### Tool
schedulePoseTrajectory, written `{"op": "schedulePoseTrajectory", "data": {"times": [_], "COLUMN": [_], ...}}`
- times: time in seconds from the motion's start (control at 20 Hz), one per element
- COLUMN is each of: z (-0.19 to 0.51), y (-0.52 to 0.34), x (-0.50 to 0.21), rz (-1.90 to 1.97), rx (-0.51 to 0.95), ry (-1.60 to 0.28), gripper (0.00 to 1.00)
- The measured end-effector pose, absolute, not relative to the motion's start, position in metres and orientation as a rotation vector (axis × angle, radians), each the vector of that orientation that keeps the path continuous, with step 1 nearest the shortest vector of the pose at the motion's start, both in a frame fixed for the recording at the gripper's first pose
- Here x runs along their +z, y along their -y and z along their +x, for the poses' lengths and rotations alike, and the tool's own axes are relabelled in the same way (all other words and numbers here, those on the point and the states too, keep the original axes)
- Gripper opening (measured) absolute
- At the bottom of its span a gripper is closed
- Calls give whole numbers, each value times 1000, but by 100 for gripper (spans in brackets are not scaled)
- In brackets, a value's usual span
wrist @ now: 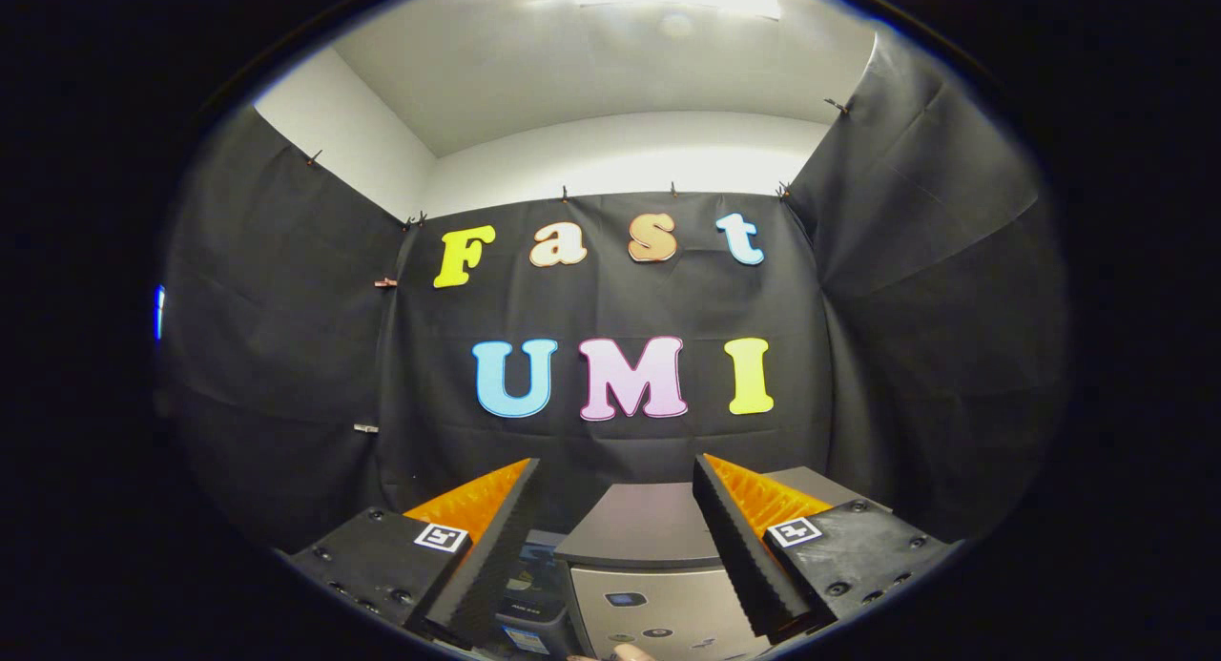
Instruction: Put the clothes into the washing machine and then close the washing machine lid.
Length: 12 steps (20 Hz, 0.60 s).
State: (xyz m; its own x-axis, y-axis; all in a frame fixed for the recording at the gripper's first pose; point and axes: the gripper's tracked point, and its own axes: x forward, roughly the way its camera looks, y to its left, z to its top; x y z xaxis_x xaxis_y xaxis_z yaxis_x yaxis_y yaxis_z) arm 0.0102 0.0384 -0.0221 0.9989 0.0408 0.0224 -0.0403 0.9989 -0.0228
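Note:
My gripper (615,480) is open, its two fingers (496,547) spread wide with nothing between them. Below and just beyond the fingers stands the washing machine (649,604), a grey box. Its flat grey lid (639,526) lies level on top, seen between the fingers. The front panel below the lid carries small round marks and a little display. No clothes show here. A fingertip of a person (631,652) peeks in at the bottom, in front of the machine.
Black cloth walls (286,356) close the booth on three sides behind the machine, with white wall and ceiling above. A dark object with a blue label (527,613) sits left of the machine, behind the left finger.

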Motion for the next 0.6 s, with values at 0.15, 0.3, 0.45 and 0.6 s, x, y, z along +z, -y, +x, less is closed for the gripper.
{"op": "schedulePoseTrajectory", "data": {"times": [0.15, 0.3, 0.45, 0.6], "z": [11, 12, 12, 12], "y": [-36, -34, -32, -29], "x": [-23, -23, -24, -25], "rz": [-28, -27, -34, -25], "rx": [44, 47, 46, 41], "ry": [23, 24, 24, 18], "gripper": [98, 98, 98, 98]}}
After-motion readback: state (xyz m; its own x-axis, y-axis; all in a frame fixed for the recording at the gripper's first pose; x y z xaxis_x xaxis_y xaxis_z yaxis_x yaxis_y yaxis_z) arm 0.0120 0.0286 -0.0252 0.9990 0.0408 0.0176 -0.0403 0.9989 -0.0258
